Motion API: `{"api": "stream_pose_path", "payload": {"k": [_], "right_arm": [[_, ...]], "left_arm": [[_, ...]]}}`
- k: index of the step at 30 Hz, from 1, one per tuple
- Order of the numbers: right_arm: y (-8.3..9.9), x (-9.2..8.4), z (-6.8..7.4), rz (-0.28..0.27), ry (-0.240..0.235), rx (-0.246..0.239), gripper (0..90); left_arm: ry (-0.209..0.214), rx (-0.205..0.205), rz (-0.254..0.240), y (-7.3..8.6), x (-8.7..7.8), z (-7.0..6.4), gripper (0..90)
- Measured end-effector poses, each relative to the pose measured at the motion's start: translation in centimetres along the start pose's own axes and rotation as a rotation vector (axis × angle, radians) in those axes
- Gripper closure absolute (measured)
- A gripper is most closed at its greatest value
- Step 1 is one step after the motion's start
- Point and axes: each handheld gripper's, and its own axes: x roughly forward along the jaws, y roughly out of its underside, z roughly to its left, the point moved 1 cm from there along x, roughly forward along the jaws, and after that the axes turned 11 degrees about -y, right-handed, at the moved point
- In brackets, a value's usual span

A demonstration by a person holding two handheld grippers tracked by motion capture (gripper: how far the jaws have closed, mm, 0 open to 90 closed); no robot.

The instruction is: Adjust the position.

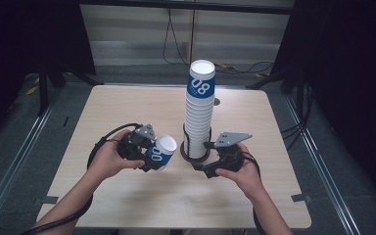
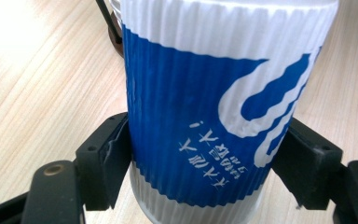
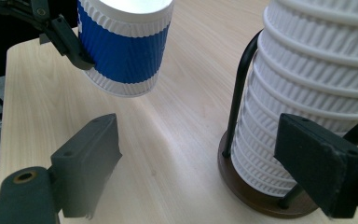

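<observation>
The left gripper (image 1: 149, 154) holds a single paper cup (image 1: 161, 152); in the left gripper view its two black jaws press on opposite sides of the blue band of the cup (image 2: 205, 121), low on the wall. The cup is upside down, with the closed bottom upward and the wide mouth toward the table (image 1: 127, 196). Its long axis is near vertical but tilted, the top leaning toward the stack of cups (image 1: 199, 112). The cup hangs just above the wood, to the left of the stack, and it does not touch the stack.

The right gripper (image 1: 214, 164) is empty, with its jaws standing wide apart. In the right gripper view one jaw is close to the bottom of the stack (image 3: 307, 93) and the other is over bare table. The stack sits inside a wire holder on a dark round base (image 3: 256, 196).

The ribbed wall of the cup is soft, so a too strong squeeze could probably dent it, and a weak one could let it slide down and fall. The stack is tall and narrow; if the right gripper pushes it from the side, or if the held cup knocks it, it may lean or tip with the holder. If the cup is brought to the stack while tilted, its mouth may catch on the top and not go over it.
</observation>
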Motion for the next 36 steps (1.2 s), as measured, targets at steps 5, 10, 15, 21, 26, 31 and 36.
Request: {"api": "stream_pose_path", "payload": {"k": [5,10,15,21,26,31,36], "right_arm": [[0.1,0.1,0.0,0.010,-0.008,-0.003,13.4],[0.3,0.1,0.1,0.013,-0.016,-0.005,13.5],[0.4,0.2,0.2,0.015,-0.020,-0.009,13.5],[0.5,0.5,0.3,0.026,-0.038,-0.018,13.5],[0.5,0.6,0.5,0.031,-0.052,-0.020,13.5],[0.5,0.9,0.6,0.040,-0.069,-0.032,13.4],[0.5,1.1,0.8,0.036,-0.079,-0.035,13.5]], "left_arm": [[-0.003,0.020,0.018,-0.3,0.1,-0.1,25.3],[-0.002,0.037,0.032,-0.5,0.3,-0.2,25.3],[-0.001,0.058,0.058,-0.7,0.5,-0.2,25.3],[0.008,0.077,0.086,-0.8,0.9,-0.4,25.2],[0.005,0.113,0.115,-1.2,1.2,-0.7,25.3],[0.013,0.124,0.121,-1.4,1.4,-0.7,25.3],[0.018,0.144,0.143,-1.7,1.7,-0.9,25.3]]}}
